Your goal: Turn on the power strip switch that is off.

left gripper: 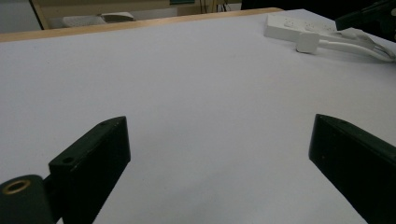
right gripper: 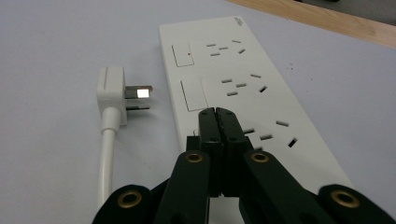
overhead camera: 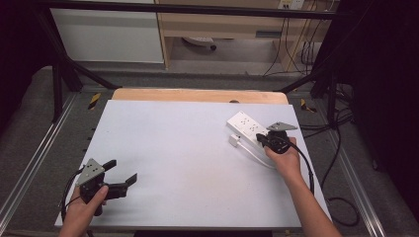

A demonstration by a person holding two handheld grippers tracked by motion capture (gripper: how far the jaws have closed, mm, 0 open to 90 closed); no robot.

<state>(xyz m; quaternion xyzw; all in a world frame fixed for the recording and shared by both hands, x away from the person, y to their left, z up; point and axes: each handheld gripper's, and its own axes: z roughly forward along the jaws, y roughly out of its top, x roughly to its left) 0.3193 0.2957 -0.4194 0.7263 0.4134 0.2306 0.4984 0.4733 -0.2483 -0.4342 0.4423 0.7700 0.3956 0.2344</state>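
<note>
Your right claw [right gripper: 218, 114] is sitting with jaws pressed together, nothing between them, tips poised over the near end of the white power strip [right gripper: 243, 79]. Just beside the strip, the white plug [right gripper: 113, 93] is lying unplugged, prongs pointing at the strip, cord trailing back. Your left claw [overhead camera: 121, 173] is resting jaws wide apart over bare white worktop [overhead camera: 188, 148], well apart from the strip.

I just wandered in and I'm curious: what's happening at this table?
A person holds a two-jaw gripper in each hand. The right gripper is shut, over a white power strip near its switches. A white plug lies unplugged beside the strip. The left gripper waits open over the bare white table.
</note>
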